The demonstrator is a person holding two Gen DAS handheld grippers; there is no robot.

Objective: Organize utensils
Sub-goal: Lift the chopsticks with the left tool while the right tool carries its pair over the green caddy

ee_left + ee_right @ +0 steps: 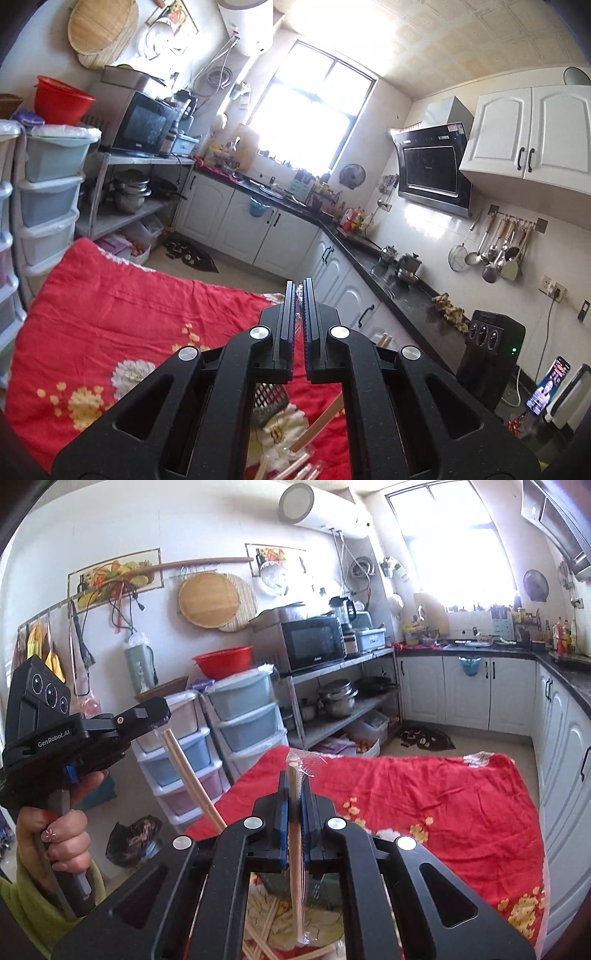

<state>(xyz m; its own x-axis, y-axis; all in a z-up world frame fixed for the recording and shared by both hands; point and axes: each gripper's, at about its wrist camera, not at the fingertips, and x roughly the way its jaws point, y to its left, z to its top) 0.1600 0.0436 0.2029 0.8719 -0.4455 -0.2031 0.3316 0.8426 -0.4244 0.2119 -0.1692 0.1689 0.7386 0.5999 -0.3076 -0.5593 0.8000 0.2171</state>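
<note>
My right gripper (294,775) is shut on a plastic-wrapped pair of wooden chopsticks (295,853) that stands nearly upright between its fingers, the wrapper's end sticking out above the tips. At the left of the right wrist view a hand (62,834) holds my left gripper (162,720), shut on the wrapper end of another chopstick pair (188,771) that hangs down at a slant. In the left wrist view the left gripper (299,286) shows clear plastic pinched between its fingers. Loose chopsticks (266,949) and a dark mesh basket (271,400) lie below on the red floral cloth (443,797).
Stacked plastic drawers (243,720) and a metal rack with a microwave (314,642) stand beyond the cloth. White cabinets under a black counter (369,258) run along the far and right walls. A phone on a stand (550,387) sits at the right.
</note>
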